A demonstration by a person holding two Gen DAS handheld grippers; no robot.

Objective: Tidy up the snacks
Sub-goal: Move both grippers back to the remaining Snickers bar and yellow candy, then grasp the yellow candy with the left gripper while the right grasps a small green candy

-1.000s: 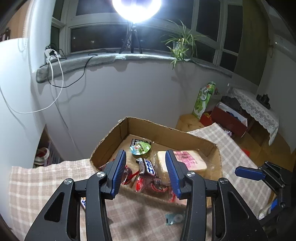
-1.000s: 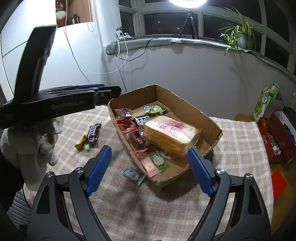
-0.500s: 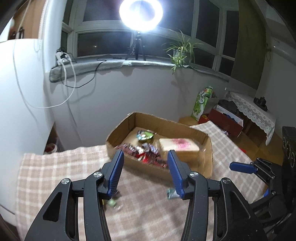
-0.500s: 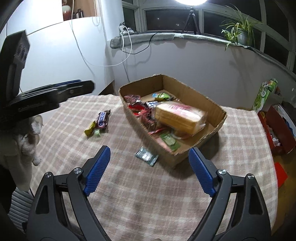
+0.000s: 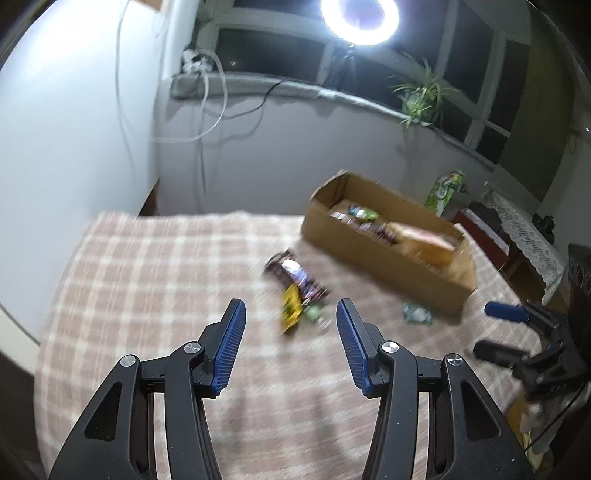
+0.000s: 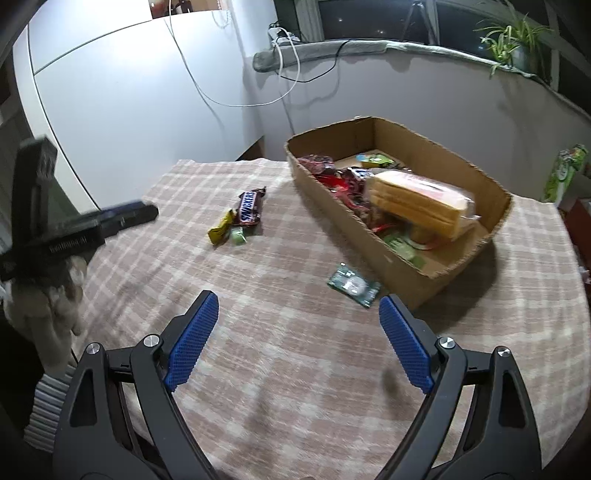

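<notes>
A cardboard box (image 6: 406,266) on the checked tablecloth (image 6: 295,369) holds a bread loaf (image 6: 417,201) and several wrapped snacks. Left of it lie a Snickers bar (image 6: 249,207), a yellow candy (image 6: 221,230) and a small green candy (image 6: 238,235). A flat green packet (image 6: 352,283) rests by the box's near wall. My left gripper (image 5: 289,304) is open and empty above the cloth, with the Snickers bar (image 5: 295,275) and yellow candy (image 5: 290,314) just ahead. My right gripper (image 6: 298,296) stands wide open and empty, short of the green packet. The left wrist view is blurred.
A fluffy gloved hand (image 6: 48,306) carries the left gripper at the table's left edge. White walls stand close behind the table. A windowsill with cables, a ring light (image 5: 360,14) and a potted plant (image 6: 513,40) runs behind. Cartons and a red box (image 5: 484,229) sit past the right edge.
My left gripper has drawn back and leftward from over the box, and now the loose Snickers and candies lie ahead of it. My right gripper has sunk a little and shifted slightly.
</notes>
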